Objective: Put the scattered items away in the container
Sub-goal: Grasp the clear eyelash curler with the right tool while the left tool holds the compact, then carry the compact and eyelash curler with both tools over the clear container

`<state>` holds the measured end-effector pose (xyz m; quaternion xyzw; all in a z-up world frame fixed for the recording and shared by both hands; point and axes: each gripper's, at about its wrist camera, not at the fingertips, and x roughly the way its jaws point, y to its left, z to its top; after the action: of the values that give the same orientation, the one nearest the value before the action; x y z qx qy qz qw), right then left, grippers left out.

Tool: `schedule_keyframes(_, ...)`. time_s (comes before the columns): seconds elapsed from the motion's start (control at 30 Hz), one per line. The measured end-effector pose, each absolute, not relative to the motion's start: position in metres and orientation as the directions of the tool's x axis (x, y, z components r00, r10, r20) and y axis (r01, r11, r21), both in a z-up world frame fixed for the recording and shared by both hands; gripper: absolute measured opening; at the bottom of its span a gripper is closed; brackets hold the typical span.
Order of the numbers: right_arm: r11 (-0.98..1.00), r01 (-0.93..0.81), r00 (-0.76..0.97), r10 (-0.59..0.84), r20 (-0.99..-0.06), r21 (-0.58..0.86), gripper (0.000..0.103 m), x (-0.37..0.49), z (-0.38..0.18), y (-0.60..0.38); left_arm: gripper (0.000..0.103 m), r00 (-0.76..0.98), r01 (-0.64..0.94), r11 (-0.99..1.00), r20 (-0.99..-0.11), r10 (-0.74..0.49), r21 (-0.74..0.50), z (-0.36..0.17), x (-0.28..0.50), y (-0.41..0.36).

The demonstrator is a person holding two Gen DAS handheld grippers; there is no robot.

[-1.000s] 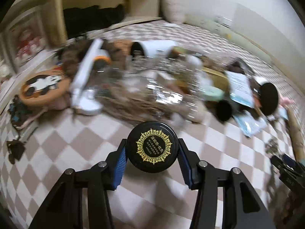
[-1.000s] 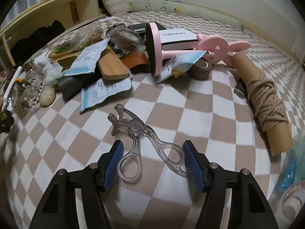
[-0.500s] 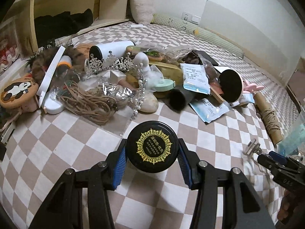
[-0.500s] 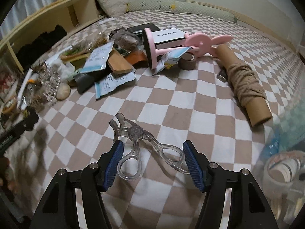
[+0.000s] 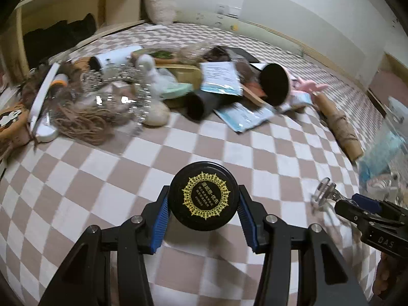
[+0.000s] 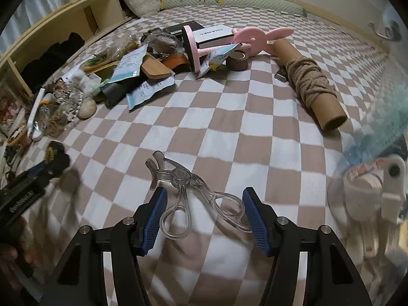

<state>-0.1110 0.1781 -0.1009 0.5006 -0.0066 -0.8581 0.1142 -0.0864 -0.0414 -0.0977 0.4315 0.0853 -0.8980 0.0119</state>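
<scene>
The black round jar (image 5: 204,195) is being squeezed between the pads of the left gripper (image 5: 203,218). The clear curler (image 6: 196,194) is being carried in the right gripper (image 6: 204,213), whose jaws have just been closing a little. Both are being held off the checked blanket (image 6: 229,117), probably so they can be dropped into the clear container (image 6: 377,178) just beside.

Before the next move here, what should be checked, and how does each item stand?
1. Left tongs grip the black jar: ok, pads on both sides.
2. Right tongs hold the clear eyelash curler: ok, its handles sit between the pads; the jaws have just been closing.
3. Clear container in sight: ok, at the right, blurred.
4. Room inside the container: cannot tell.
</scene>
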Motion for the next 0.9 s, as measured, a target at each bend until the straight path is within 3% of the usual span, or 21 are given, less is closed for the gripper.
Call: schedule_keyframes(0.9, -0.984, 0.141, -0.61, -0.173, -0.773, 0.11, 0.062, -0.06, -0.05, 0.195, 0.05, -0.717, -0.041, -0.997, -0.693, 0.076, -0.066, -0.049, -0.049, 0.016)
